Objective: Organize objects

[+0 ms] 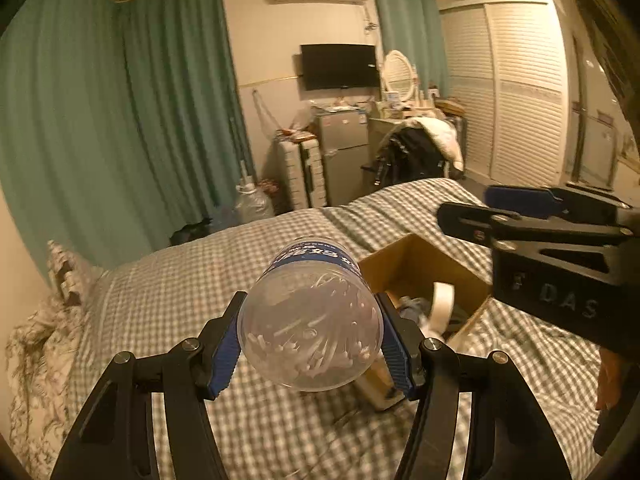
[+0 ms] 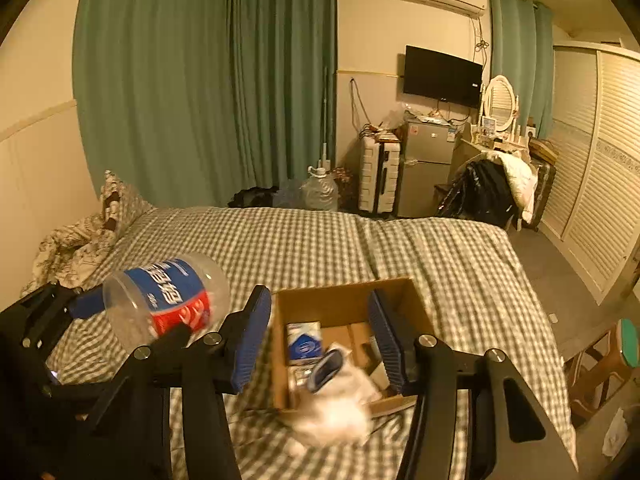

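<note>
My left gripper (image 1: 310, 344) is shut on a clear plastic jar of cotton swabs (image 1: 310, 320) with a blue and red label, held above the checked bed; the jar also shows in the right wrist view (image 2: 168, 300). An open cardboard box (image 1: 424, 264) lies on the bed just right of the jar and holds a tape roll (image 1: 442, 306) and other small items. My right gripper (image 2: 320, 340) is open above the box (image 2: 344, 300), and a blurred white item (image 2: 340, 404) shows below it. The right gripper also shows in the left wrist view (image 1: 468, 210).
The bed has a grey checked cover (image 2: 320, 240) and a crumpled floral blanket (image 2: 72, 244) at its head. Beyond stand green curtains, a water jug (image 2: 320, 192), a suitcase (image 2: 378, 176), a small fridge (image 2: 426, 172) and a stool (image 2: 600, 364).
</note>
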Demonstrator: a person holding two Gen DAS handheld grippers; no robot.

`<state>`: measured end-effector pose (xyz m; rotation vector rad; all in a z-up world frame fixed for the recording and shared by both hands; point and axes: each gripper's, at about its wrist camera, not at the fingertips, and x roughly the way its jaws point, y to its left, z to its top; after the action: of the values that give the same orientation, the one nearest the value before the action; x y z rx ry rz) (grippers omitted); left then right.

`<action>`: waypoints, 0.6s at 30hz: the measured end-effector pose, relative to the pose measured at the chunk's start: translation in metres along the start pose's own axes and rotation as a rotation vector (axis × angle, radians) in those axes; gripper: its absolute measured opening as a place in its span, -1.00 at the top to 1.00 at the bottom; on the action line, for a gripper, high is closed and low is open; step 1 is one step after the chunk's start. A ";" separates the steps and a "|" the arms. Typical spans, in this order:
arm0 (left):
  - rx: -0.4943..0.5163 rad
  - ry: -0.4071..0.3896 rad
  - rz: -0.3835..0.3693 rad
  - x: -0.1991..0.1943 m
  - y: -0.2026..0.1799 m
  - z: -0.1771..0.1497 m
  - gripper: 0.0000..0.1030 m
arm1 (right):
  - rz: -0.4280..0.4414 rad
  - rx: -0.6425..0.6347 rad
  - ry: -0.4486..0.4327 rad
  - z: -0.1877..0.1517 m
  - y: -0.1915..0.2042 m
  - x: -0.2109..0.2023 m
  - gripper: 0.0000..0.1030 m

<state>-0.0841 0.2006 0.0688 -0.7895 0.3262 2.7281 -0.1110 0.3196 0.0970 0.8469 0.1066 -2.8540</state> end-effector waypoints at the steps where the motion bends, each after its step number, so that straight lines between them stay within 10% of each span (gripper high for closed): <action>1: 0.007 0.008 -0.005 0.007 -0.005 0.001 -0.22 | -0.006 -0.008 0.006 0.000 -0.003 0.004 0.17; 18: -0.005 0.186 -0.115 0.133 -0.047 -0.017 -0.26 | -0.028 0.091 0.146 -0.051 -0.096 0.086 0.13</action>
<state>-0.1683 0.2664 -0.0244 -1.0335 0.3025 2.5557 -0.1721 0.4077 0.0095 1.0794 0.0070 -2.8394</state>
